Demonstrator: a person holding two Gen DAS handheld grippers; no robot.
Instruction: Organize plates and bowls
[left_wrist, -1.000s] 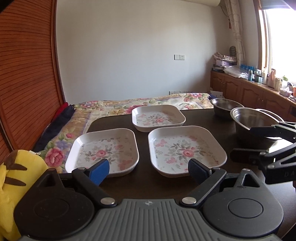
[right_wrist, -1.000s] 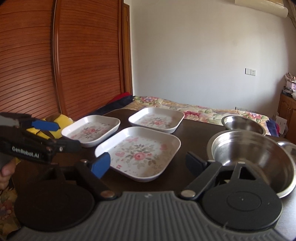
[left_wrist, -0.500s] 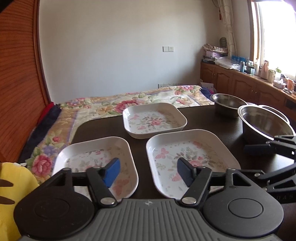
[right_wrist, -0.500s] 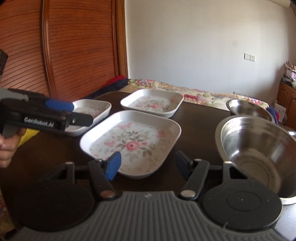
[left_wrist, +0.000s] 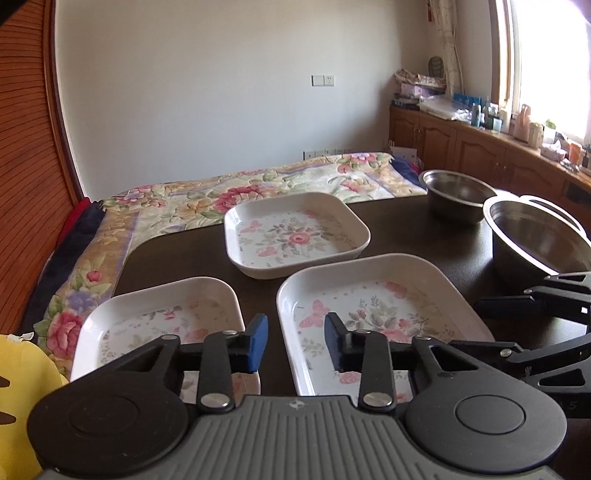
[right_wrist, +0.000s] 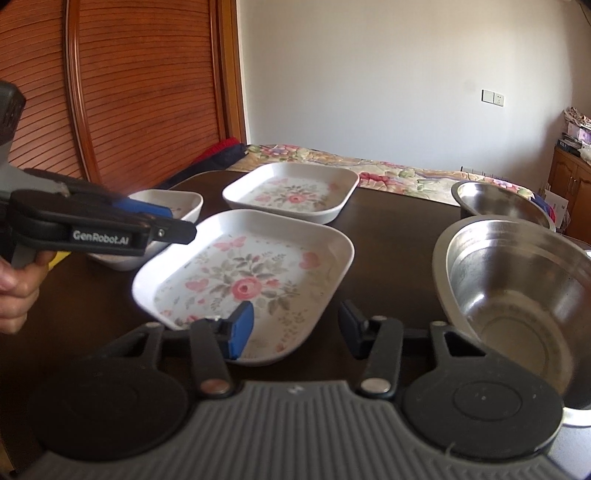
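Dark table (left_wrist: 413, 236), holding three white floral plates and steel bowls.

Item 1: near plate (right_wrist: 243, 280), rounded rectangle, pink rose print at centre. In the right wrist view its long axis runs from the near left corner toward the far right. It lies between the two grippers. The left gripper (left_wrist: 295, 343) hangs over its left rim, fingers apart with a modest gap, gripping nothing. The right gripper (right_wrist: 291, 325) hangs over its near right edge, fingers wide apart, empty.

Item 2: left plate (left_wrist: 159, 317), same pattern, just beside Item 1 at the table's left edge, partly hidden behind the left gripper's body.

Item 3: far plate (left_wrist: 295, 236), same pattern, set beyond Items 1 and 2, long axis across the left wrist view.

Item 4: large steel bowl (right_wrist: 517, 302), upright, at the right of the table, nested inside a wider steel basin whose rim shows around it.

Item 5: small steel bowl (left_wrist: 458, 199), upright, behind Item 4 at the far right corner.

Writing: "GenRobot.AI" in white on the side of the left gripper, read in the right wrist view. A hand (right_wrist: 18, 288) grips its handle.

Surroundings: floral bedspread (left_wrist: 258, 192) beyond the table; wall sockets (left_wrist: 323, 80).
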